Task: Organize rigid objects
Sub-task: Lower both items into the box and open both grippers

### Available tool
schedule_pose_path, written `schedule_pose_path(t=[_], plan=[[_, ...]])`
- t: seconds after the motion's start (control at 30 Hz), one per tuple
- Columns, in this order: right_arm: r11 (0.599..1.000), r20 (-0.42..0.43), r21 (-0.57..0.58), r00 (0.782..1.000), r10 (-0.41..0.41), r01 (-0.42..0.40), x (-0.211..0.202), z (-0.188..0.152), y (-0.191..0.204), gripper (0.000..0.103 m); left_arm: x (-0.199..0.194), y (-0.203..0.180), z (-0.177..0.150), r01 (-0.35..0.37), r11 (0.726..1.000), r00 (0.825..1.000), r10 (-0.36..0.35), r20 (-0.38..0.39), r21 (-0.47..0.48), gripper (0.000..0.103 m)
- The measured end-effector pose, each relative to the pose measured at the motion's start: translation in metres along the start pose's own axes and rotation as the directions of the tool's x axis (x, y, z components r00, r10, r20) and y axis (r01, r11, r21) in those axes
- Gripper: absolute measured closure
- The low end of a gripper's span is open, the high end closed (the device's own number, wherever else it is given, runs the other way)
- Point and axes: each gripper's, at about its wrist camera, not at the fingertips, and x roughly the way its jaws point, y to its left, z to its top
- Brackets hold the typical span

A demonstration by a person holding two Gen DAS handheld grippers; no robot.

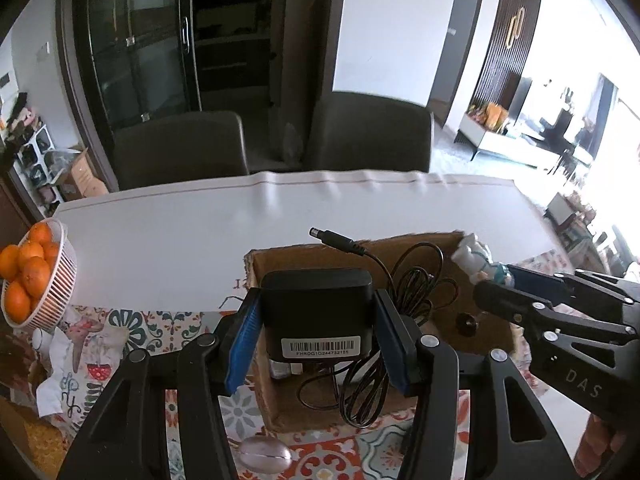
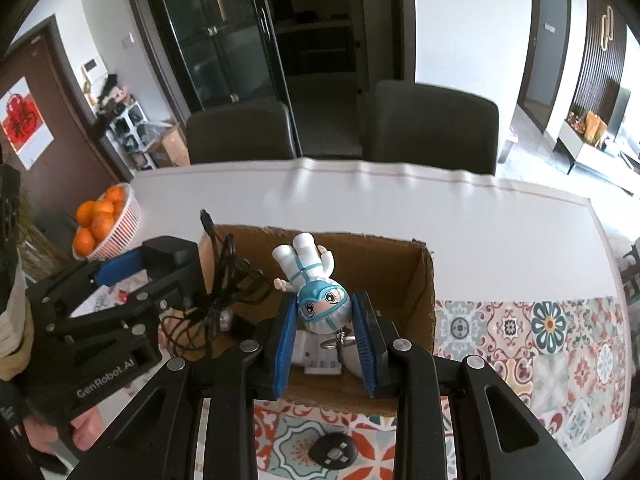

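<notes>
My left gripper (image 1: 318, 316) is shut on a black power adapter (image 1: 316, 312) and holds it over the open cardboard box (image 1: 424, 240); its black cable (image 1: 400, 312) hangs into the box. My right gripper (image 2: 326, 312) is shut on the head of a white and teal toy figure (image 2: 310, 276), held upside down above the same box (image 2: 420, 292). A keyring dangles from the figure. In the right wrist view the left gripper (image 2: 120, 280) is at the box's left side. In the left wrist view the right gripper (image 1: 516, 284) is at the box's right.
A white basket of oranges (image 1: 44, 280) stands at the table's left. A computer mouse (image 1: 264, 456) lies in front of the box, and a small black object (image 2: 334, 452) too. Small items (image 1: 466, 322) lie inside the box. Two dark chairs (image 2: 240, 136) stand behind the table.
</notes>
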Motion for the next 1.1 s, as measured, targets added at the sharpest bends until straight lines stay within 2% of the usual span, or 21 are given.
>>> schedule_pose_path(t=[0.27,0.5,0.8,1.1], plan=[[1.0,-0.077,0.021,0.997,-0.01,0.012,0.034,-0.008,-0.011,0.074,0.032,-0.001,-0.004,-0.014,1.0,0.998,0.016,-0.064,0.019,0.049],[0.999,-0.113,0.04,0.994,-0.013,0.017,0.048,-0.016,-0.019,0.074,0.048,-0.005,-0.008,-0.007,1.0,0.993,0.009,-0.116,0.02,0.049],[0.998,-0.131,0.062,0.991,0.0,0.008,0.051,-0.019,-0.022,0.073,0.032,-0.007,-0.006,-0.047,0.998,0.997,0.05,-0.064,0.044,0.045],[0.996,-0.068,0.087,0.997,-0.032,0.038,0.025,-0.026,-0.014,0.071,0.002,-0.001,-0.016,-0.046,0.999,0.998,0.047,-0.038,0.016,0.042]])
